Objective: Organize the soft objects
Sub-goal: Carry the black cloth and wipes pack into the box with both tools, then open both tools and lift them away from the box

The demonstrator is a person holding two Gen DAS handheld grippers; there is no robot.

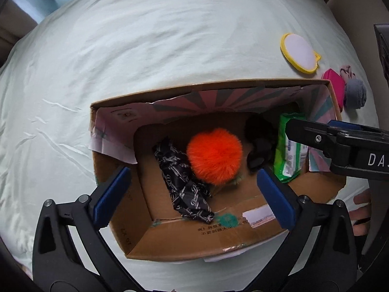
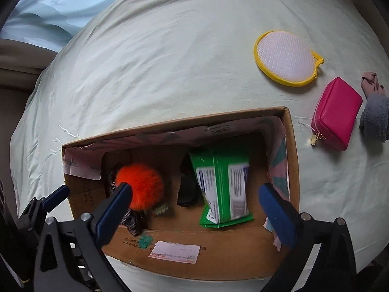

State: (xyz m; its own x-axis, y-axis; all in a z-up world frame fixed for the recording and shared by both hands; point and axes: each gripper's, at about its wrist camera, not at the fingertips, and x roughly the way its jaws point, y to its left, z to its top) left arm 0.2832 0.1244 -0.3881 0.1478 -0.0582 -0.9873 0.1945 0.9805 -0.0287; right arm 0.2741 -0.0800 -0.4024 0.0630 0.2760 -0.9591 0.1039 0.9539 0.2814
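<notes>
An open brown cardboard box (image 1: 243, 241) on the pale green bedsheet (image 1: 145, 48) holds a fluffy orange pompom (image 1: 215, 155), a black patterned cloth (image 1: 184, 185), a dark bundle (image 1: 259, 143) and a green wipes pack (image 2: 222, 189) standing by the right wall. Both the left claw (image 1: 194, 194) and right claw (image 2: 194, 209) hover wide open and empty above the near rim. A yellow-rimmed round mesh pad (image 2: 287, 57), a pink zip pouch (image 2: 338, 113) and a grey sock (image 2: 375, 116) lie on the sheet beyond. The box's printed label is illegible.

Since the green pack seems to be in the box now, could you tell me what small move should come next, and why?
Probably swing the right gripper, open and empty, right toward the pink pouch: it lies on the sheet outside the cardboard box, nearest that side.
</notes>
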